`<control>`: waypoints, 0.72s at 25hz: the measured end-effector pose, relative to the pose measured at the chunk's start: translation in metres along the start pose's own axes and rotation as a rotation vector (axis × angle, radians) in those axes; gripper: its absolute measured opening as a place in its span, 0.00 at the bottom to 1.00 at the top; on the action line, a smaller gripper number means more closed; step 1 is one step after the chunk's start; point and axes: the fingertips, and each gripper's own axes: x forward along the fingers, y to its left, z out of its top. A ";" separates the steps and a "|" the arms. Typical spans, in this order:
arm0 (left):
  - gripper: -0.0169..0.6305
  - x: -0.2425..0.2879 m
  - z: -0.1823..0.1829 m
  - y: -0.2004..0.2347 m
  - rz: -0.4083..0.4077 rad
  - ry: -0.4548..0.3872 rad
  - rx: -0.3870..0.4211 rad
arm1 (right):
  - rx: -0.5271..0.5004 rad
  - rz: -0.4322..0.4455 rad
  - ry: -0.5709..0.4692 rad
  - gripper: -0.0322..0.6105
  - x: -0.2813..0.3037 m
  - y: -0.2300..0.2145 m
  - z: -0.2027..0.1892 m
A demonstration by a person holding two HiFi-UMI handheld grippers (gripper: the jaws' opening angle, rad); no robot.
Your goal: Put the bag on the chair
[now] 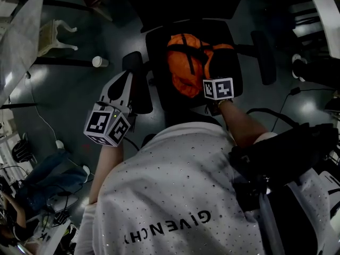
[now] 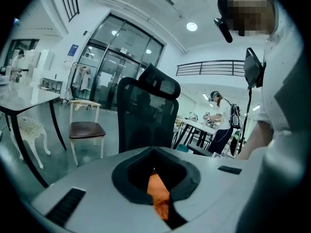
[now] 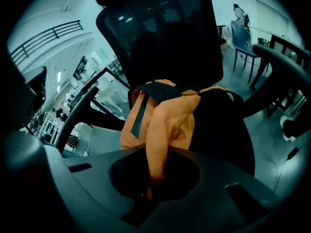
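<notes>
The orange bag (image 1: 188,62) with black straps lies on the seat of the black office chair (image 1: 241,57). My right gripper (image 1: 210,85) is at the bag's near right edge. In the right gripper view a fold of the bag (image 3: 170,115) runs down into the right gripper (image 3: 150,181), which is shut on it, with the chair back (image 3: 160,33) behind. My left gripper (image 1: 126,81) hangs over the chair's left armrest, apart from the bag. Its jaws look shut in the left gripper view, where the left gripper (image 2: 158,191) shows an orange strip I cannot identify.
A white wooden chair (image 1: 56,36) and a pale table (image 1: 18,36) stand at the left, with a paper cup (image 1: 99,61) on the floor beside the armrest. Cables trail on the floor at the right. A person (image 2: 221,120) stands at desks in the far background.
</notes>
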 end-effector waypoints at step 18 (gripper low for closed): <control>0.03 -0.003 -0.030 -0.018 -0.037 0.073 -0.050 | 0.104 -0.052 0.070 0.07 -0.010 -0.026 -0.038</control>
